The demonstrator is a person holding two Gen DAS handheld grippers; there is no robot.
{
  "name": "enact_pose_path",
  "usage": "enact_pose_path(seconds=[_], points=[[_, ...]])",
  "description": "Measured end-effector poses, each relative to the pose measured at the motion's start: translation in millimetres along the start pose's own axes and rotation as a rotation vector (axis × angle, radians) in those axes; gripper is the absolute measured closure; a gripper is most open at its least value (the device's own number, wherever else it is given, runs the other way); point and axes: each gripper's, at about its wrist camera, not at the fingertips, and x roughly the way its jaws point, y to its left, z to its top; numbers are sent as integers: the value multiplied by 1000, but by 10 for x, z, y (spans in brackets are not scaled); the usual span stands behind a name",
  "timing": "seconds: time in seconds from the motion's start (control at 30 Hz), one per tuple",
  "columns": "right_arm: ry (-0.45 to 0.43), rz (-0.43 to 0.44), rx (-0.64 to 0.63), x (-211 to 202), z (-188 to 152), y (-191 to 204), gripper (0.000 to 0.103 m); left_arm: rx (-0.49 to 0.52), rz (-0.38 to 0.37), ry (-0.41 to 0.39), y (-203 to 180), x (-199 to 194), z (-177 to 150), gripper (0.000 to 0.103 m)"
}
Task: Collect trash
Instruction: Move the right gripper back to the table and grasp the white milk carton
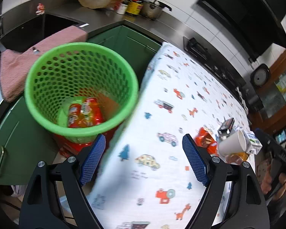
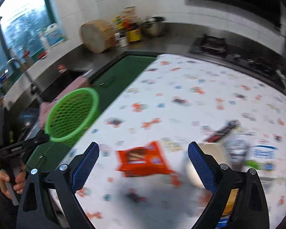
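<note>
The right gripper (image 2: 143, 164) stood wide open and empty over the table with the cartoon-print cloth (image 2: 181, 95). Just beyond its fingertips, slightly left of centre between them, lay an orange snack packet (image 2: 143, 160), flat, its long axis running left to right. A tipped white paper cup (image 2: 204, 164) and a small carton (image 2: 263, 156) lay to the right of it. The left gripper (image 1: 143, 152), also wide open and empty, was near the green mesh basket (image 1: 47, 72) at the table's left edge, which held red wrappers (image 1: 85, 112). The right gripper looked nearer the packet
</note>
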Motion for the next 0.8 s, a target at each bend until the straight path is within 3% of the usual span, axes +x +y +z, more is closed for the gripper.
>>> enact_pose_path(seconds=[0.2, 0.4, 0.8], points=[[26, -196, 117, -107, 133, -787, 12, 25, -30, 31, -236, 155, -6, 21], [127, -347, 191, 42, 116, -1338, 12, 29, -38, 49, -285, 268, 26, 21], [270, -399, 215, 414, 66, -1469, 12, 42, -56, 91, -390, 481, 58, 21]])
